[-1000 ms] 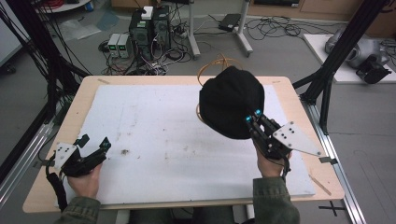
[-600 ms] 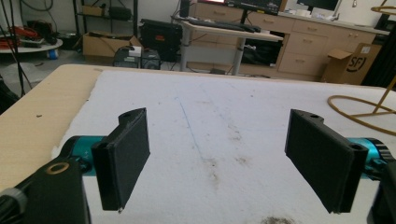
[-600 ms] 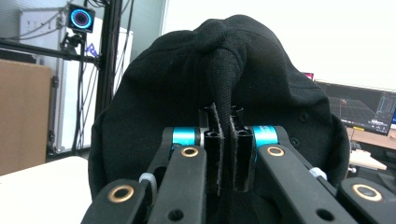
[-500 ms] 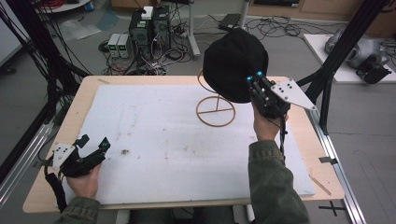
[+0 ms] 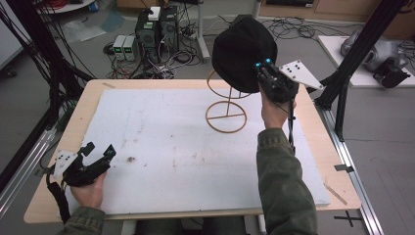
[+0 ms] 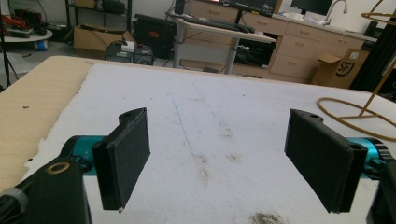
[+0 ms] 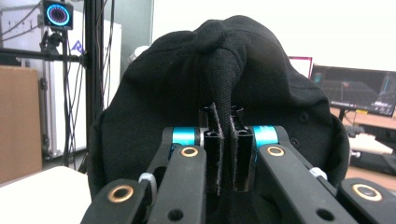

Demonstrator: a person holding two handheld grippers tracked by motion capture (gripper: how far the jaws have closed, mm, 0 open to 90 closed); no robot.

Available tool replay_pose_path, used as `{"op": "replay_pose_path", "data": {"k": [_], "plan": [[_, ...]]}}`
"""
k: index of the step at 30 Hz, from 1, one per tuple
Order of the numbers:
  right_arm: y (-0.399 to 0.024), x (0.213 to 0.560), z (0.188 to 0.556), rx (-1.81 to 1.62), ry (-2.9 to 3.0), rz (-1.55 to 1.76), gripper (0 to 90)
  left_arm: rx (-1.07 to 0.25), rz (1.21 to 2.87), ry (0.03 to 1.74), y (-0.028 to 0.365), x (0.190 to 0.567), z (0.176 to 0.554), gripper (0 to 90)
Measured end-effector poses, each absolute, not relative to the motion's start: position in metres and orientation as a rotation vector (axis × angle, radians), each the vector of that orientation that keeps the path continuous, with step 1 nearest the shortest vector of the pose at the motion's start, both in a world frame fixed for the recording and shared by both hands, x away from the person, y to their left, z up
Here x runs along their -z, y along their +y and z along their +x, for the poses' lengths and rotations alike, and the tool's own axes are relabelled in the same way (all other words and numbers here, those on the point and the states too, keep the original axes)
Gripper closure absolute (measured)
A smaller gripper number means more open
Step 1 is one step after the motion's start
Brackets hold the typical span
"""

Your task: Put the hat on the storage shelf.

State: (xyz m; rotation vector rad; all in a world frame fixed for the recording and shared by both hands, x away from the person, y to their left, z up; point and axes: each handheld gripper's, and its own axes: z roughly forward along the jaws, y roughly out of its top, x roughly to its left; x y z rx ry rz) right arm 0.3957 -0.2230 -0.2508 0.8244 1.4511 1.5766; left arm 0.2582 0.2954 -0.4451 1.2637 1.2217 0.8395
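Observation:
A black cap (image 5: 242, 51) hangs in the air above the far right part of the table, with my right gripper (image 5: 262, 68) shut on a fold of its fabric. In the right gripper view the cap (image 7: 187, 79) bulges behind the jaws, and the gripper (image 7: 225, 154) pinches a pleat between its pads. A gold wire stand (image 5: 226, 115) stands bare on the white sheet just below and left of the cap. My left gripper (image 5: 100, 152) rests near the front left corner, open with nothing between its fingers (image 6: 123, 158). The stand's ring (image 6: 359, 116) shows at the right of the left gripper view.
A white sheet (image 5: 161, 142) covers most of the wooden table (image 5: 63, 132). Black frame posts (image 5: 352, 63) rise off the right edge. Computer boxes and cables (image 5: 156, 34) lie on the floor beyond the far edge.
My right gripper has carried the cap up and toward the far side, off the gold stand, which now stands uncovered. The left gripper has stayed put.

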Motion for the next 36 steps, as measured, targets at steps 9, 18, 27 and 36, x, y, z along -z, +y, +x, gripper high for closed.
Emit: {"op": "replay_pose_path", "data": {"k": [9, 18, 27, 36], "plan": [[-0.216, 0.251, 0.42, -1.565, 1.544, 0.904, 87.2, -0.839, 1.267, 1.225, 0.298, 0.446, 0.258, 22.3], [-0.206, 0.254, 0.433, -1.492, 1.714, 0.949, 86.7, -0.818, 1.268, 1.22, 0.296, 0.445, 0.258, 22.6], [-0.202, 0.259, 0.438, -1.448, 1.758, 1.007, 85.2, -0.815, 1.264, 1.227, 0.298, 0.446, 0.258, 22.8], [-0.201, 0.259, 0.436, -1.434, 1.765, 1.027, 83.1, -0.817, 1.267, 1.223, 0.297, 0.446, 0.259, 22.8]]}}
